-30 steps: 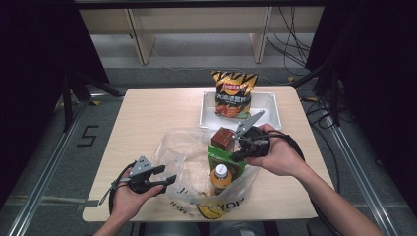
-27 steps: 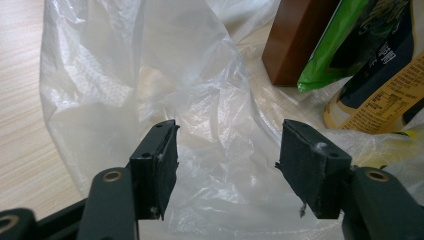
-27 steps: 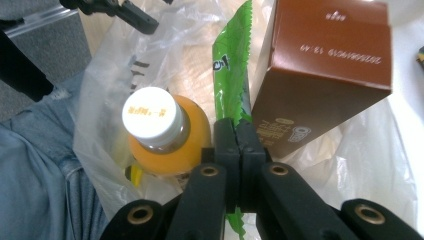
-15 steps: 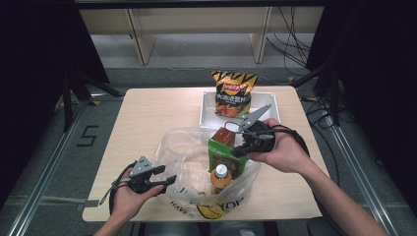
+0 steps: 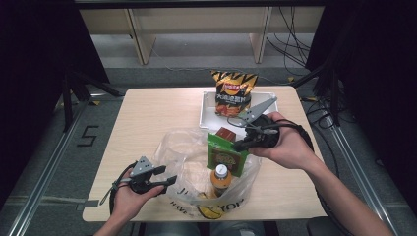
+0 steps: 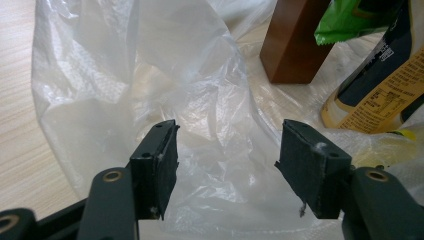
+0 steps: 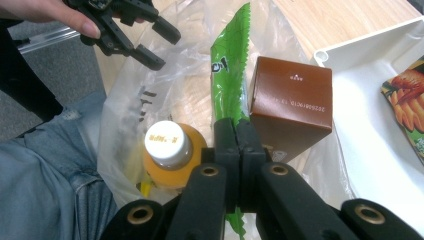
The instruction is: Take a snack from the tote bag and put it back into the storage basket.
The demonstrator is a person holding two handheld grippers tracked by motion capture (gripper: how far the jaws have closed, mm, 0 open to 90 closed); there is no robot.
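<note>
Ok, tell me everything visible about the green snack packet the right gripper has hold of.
The green snack packet is a flat glossy foil-like pouch, bright green with a round printed emblem on its face and a serrated sealed edge. It stands upright, partly inside the open clear plastic bag, its edge pinched between the shut jaws of the right gripper. A brown carton stands right beside it and an orange juice bottle with a white cap in front; whether either touches it is unclear.
</note>
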